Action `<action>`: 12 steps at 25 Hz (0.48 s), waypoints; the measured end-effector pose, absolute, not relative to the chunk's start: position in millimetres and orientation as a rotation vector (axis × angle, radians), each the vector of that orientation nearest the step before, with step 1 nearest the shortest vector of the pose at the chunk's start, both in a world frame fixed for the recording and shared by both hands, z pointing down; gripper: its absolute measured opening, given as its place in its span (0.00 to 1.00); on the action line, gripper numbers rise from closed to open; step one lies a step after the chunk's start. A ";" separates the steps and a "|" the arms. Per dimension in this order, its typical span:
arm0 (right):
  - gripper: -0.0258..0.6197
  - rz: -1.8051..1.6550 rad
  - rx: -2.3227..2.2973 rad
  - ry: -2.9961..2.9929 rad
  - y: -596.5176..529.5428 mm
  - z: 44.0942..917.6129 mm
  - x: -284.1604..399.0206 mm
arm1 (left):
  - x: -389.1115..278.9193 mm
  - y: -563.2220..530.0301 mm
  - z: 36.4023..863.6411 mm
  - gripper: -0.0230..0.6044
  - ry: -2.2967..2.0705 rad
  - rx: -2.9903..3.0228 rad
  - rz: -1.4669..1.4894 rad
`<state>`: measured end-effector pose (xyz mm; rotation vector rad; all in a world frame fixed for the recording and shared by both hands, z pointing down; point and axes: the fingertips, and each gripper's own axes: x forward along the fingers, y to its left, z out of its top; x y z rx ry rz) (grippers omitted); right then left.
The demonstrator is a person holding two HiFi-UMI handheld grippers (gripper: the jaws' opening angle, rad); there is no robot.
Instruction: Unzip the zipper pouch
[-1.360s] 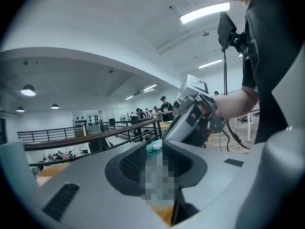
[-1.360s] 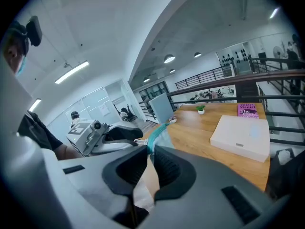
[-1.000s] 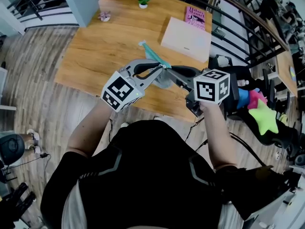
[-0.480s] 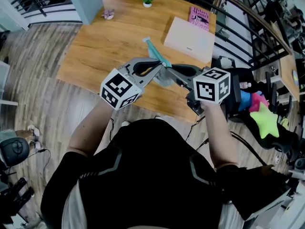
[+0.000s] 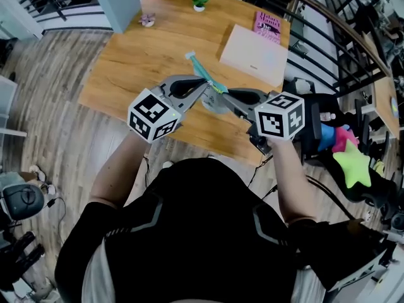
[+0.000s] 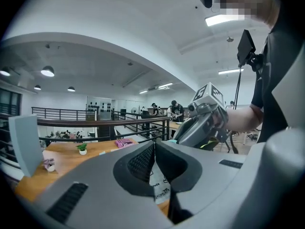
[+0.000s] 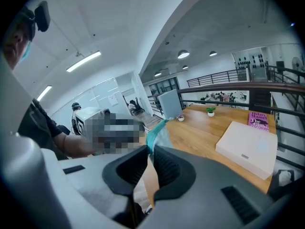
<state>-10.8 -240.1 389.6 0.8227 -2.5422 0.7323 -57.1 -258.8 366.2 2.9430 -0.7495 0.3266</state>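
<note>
Two-tool setup, zipper pouch (image 5: 203, 71) held in the air between the tips, above the wooden surface (image 5: 139, 62) and not resting on it.

Right tool (image 5: 218, 100): clamped on the pouch. In the right gripper view the white fabric and teal edge (image 7: 157, 133) come up out of the closed jaws. Looks like the anchor grip: it holds the body so the zip has something to pull against.

Left tool (image 5: 208, 87): jaws fully together in the left gripper view (image 6: 155, 149), tips up against the teal top edge, directly facing the right tool's tips. Printed pouch fabric (image 6: 159, 187) shows just below the left tool's jaws. My guess is it's nipping the zipper pull, but the tab is too small to see, so I can't confirm.

The tools point at each other, nearly tip to tip. That fits a grip close to the slider, which leaves little slack in the fabric.

Zip looks shut, so the pull isn't done yet. The risk is thin fabric slipping out of the right tool once tension comes on.

The white box (image 5: 252, 49) beyond the right tool's tips is well apart from the pouch.
</note>
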 end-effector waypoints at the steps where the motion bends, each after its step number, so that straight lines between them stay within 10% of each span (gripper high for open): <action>1: 0.12 0.731 0.819 -2.544 -240.7 389.8 -11.4 | -58.0 -261.1 366.3 0.09 -0.765 2.940 0.332; 12: 0.12 0.742 0.779 -2.542 -242.3 399.6 -9.8 | -96.1 -288.2 374.7 0.09 -0.960 2.831 0.332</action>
